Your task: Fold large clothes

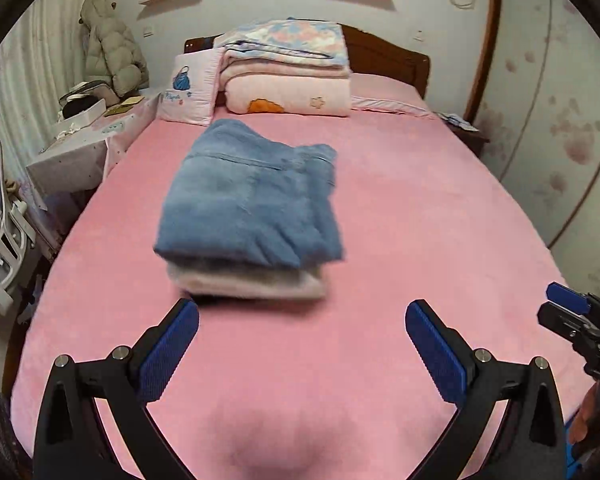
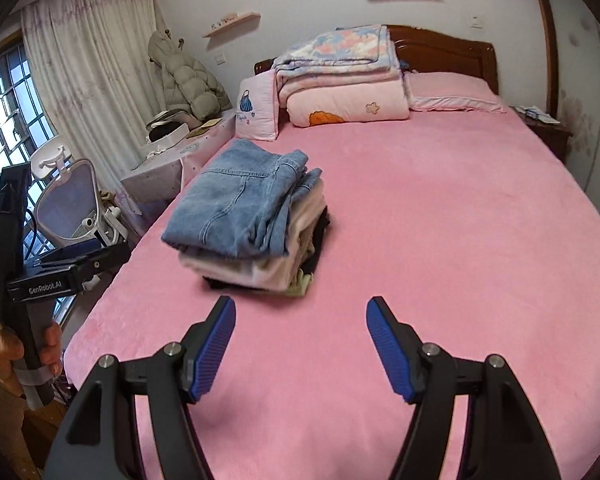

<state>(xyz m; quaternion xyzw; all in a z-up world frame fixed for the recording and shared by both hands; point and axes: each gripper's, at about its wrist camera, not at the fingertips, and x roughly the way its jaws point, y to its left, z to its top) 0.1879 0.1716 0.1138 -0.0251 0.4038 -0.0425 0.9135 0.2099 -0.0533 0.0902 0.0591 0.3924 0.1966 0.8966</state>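
Observation:
A stack of folded clothes lies on the pink bed (image 1: 420, 208) (image 2: 440, 208), left of the middle. Folded blue jeans (image 1: 248, 200) (image 2: 240, 208) top the stack, over cream garments (image 1: 252, 280) (image 2: 252, 268) and a dark piece at the bottom (image 2: 320, 240). My left gripper (image 1: 302, 320) stands open just short of the stack, nothing between its blue pads. My right gripper (image 2: 301, 320) is open too, empty, over bare bedsheet in front of the stack. Each gripper shows at the edge of the other's view, the right gripper (image 1: 572, 308) and the left gripper (image 2: 76, 256), which a hand (image 2: 4, 348) holds.
Folded quilts (image 1: 288, 72) (image 2: 340, 84) and a pink pillow (image 2: 258, 106) sit at the wooden headboard (image 2: 452, 48). A cluttered bedside table (image 1: 80, 140) (image 2: 172, 148), a white chair (image 2: 72, 200), a hung puffer coat (image 2: 188, 76) and a curtained window stand left of the bed. A nightstand (image 2: 544, 124) is at the right.

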